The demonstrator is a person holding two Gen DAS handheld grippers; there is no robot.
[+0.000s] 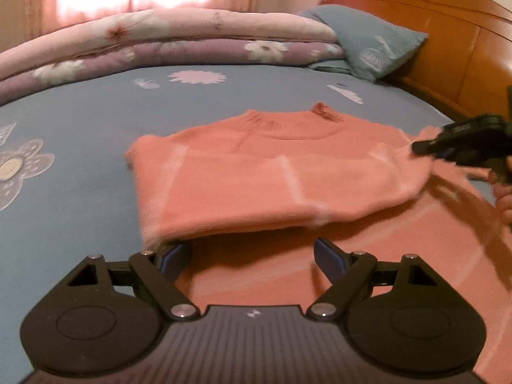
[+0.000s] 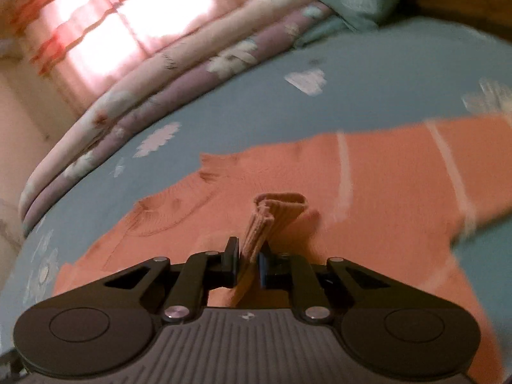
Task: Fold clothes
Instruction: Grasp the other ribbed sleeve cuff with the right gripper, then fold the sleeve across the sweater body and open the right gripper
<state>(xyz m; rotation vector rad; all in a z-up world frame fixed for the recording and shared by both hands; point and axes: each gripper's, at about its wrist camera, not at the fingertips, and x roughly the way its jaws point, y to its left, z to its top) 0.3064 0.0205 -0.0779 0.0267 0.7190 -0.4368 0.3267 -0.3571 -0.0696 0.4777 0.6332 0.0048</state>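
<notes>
Left wrist view: the left claw stands spread, its blue pads apart with nothing pinched, hovering just before the near edge of the sweater. The sweater lies on the bed, one part already folded over the body, collar toward the headboard. That spread stance probably readies it to take the hem for the next fold. At the right edge the right claw reaches in at the sweater's side, held by a hand. A rolled quilt and a pillow sit well behind, out of the way.

Right wrist view: the right claw is pressed together on a ribbed cuff, which stands up from between the pads. Holding the sleeve by its cuff likely lets it be drawn across the body. The sweater spreads beneath on the bed; the quilt lies along the far side below a curtain. Nothing blocks the fold; the picture is blurred.
</notes>
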